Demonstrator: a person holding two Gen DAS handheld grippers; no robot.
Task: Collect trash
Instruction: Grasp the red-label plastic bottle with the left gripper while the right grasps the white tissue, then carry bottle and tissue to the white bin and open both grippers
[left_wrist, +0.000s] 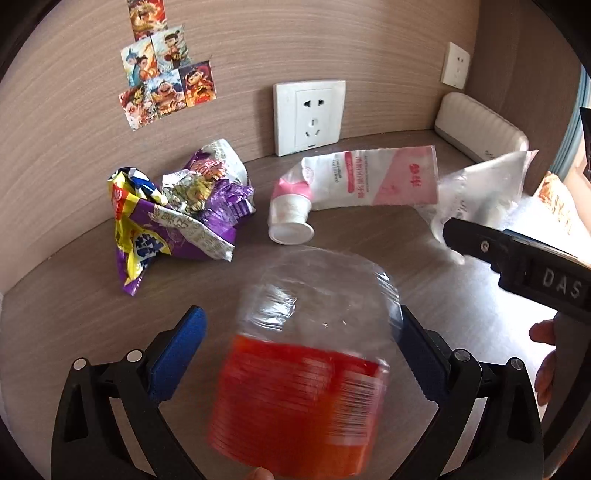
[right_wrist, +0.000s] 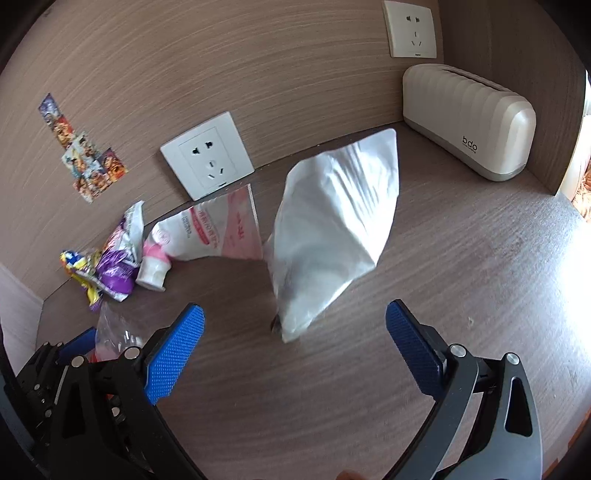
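Blurred between the spread pads of the left gripper (left_wrist: 299, 354), the clear plastic bottle (left_wrist: 306, 354) looks unheld and could roll off along the worktop (right_wrist: 461, 266), while the right gripper (right_wrist: 295, 350), equally spread, faces a white bag (right_wrist: 332, 229) mid-worktop

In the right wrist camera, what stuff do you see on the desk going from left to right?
Crumpled purple and yellow snack wrappers → small white cup → pink and white pouch → white plastic bag → cream tissue box.
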